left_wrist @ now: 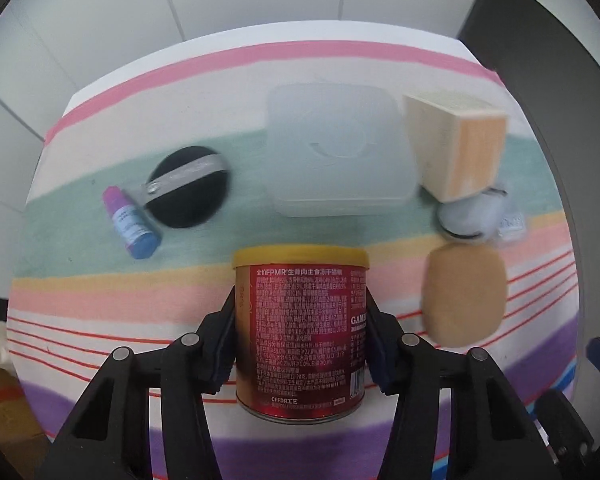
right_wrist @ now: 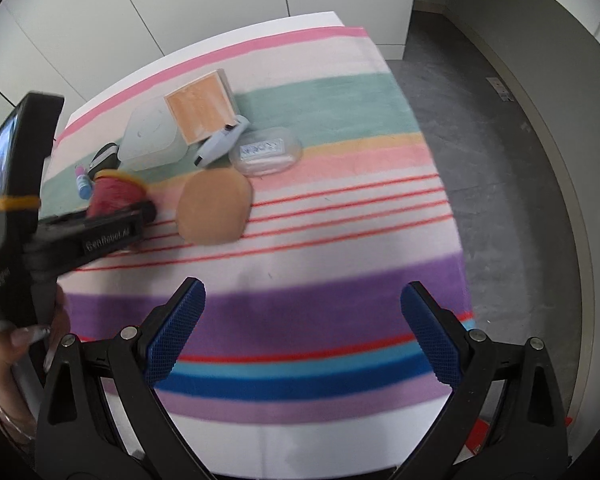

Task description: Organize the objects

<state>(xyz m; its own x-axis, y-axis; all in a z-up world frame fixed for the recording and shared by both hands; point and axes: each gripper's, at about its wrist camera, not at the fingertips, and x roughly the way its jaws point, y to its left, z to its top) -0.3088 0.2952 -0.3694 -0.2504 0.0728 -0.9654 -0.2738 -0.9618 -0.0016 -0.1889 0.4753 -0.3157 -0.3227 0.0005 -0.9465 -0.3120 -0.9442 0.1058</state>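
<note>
A red can (left_wrist: pixel 300 332) with a yellow lid and small printed text sits between the fingers of my left gripper (left_wrist: pixel 300 320), whose pads press on both its sides. The lid end points away from the camera. The right wrist view shows the same can (right_wrist: pixel 114 194) at the far left, with the left gripper (right_wrist: pixel 112 224) across it. I cannot tell whether the can touches the striped cloth (left_wrist: pixel 100 308). My right gripper (right_wrist: pixel 302 286) stands open over the cloth's purple stripe (right_wrist: pixel 300 300), nothing between its blue pads (right_wrist: pixel 176 332).
Beyond the can lie a translucent lidded box (left_wrist: pixel 336 148), a cream box with an orange face (left_wrist: pixel 456 148), a black puff (left_wrist: pixel 188 186), a small purple-blue bottle (left_wrist: pixel 130 222), a tan puff (left_wrist: pixel 464 292) and a pale blue item (left_wrist: pixel 468 216). A clear labelled case (right_wrist: pixel 266 152) lies near the cloth's right side; grey floor (right_wrist: pixel 500 160) lies past it.
</note>
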